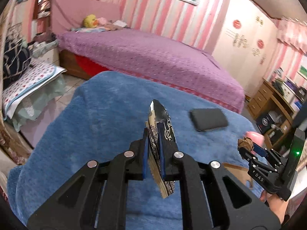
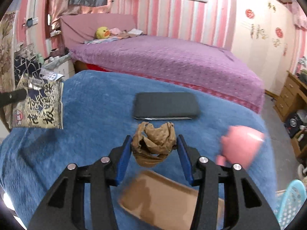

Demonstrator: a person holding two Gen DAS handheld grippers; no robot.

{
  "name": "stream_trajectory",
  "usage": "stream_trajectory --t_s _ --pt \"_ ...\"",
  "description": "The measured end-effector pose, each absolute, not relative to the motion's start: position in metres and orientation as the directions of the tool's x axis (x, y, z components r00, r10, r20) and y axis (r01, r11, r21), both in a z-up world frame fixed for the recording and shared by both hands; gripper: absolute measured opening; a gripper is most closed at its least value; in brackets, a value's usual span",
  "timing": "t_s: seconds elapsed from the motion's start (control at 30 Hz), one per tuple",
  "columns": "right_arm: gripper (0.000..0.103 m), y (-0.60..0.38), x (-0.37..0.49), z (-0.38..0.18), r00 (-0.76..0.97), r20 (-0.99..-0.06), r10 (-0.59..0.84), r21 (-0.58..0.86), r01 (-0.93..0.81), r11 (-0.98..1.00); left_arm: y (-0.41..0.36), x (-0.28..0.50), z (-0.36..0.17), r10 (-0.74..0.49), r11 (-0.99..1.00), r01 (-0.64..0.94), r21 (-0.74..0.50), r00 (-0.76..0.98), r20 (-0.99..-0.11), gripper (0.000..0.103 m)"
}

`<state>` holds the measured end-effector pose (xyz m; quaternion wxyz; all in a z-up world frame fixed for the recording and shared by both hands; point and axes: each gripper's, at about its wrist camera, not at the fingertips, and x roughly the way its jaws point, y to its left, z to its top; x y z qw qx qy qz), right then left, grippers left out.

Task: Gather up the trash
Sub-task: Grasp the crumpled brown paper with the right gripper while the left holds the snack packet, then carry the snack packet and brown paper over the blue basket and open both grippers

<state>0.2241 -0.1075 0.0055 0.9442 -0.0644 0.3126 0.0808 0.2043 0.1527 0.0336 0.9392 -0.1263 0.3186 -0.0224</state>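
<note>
1. Bed point(image 1: 153, 57): covered by a purple dotted spread, it fills the background beyond the work surface, with a yellow plush toy point(image 1: 89, 21) at its head end.
2. Blue fleece blanket point(image 1: 96, 115): drapes the raised surface in the foreground; its support is hidden.
3. Cardboard piece point(image 2: 159, 197): flat and brown, it lies on the blanket below the right tongs, blurred.
4. Snack wrapper point(image 1: 161, 140): a flattened foil packet printed with dark and cream characters, seen edge-on in the left wrist view and face-on at the left edge of the right wrist view point(image 2: 38, 105). It is lifted clear of the blanket.
5. Left tongs point(image 1: 154, 153): closed tightly on the snack wrapper, both blue pads pressing its faces.
6. Black case point(image 2: 166, 105): a flat, dark rectangular object, perhaps a phone, lying on the blanket just beyond the right tongs.
7. Pink object point(image 2: 241, 145): blurred and unidentifiable, to the right of the right tongs.
8. Right tongs point(image 2: 153, 145): partly closed, the blue pads pressing the two sides of a wad of paper.
9. Crumpled brown paper point(image 2: 155, 141): a wadded ball held between the right tongs' pads, raised above the cardboard piece.
</note>
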Motion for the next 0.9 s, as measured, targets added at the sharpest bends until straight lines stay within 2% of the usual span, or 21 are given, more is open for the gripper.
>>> stream_trajectory --t_s 0.33,0.57,0.9 --pt "0.048 -0.211 0.152 0.016 0.813 -0.582 -0.019 -0.066 -0.024 0.998 0.044 0.173 0.037 -0.223 0.972 0.124 -0.201 0.76 -0.61 0.009" --pt "0.048 -0.276 0.122 0.004 0.805 -0.585 -0.098 -0.045 0.088 0.995 -0.002 0.165 0.033 -0.297 0.953 0.183 -0.243 0.738 -0.606 0.009" --pt "0.048 -0.342 0.108 0.0 0.791 -0.577 -0.203 -0.066 0.203 0.977 -0.056 0.159 0.021 -0.338 0.941 0.255 -0.221 0.714 -0.613 0.009"
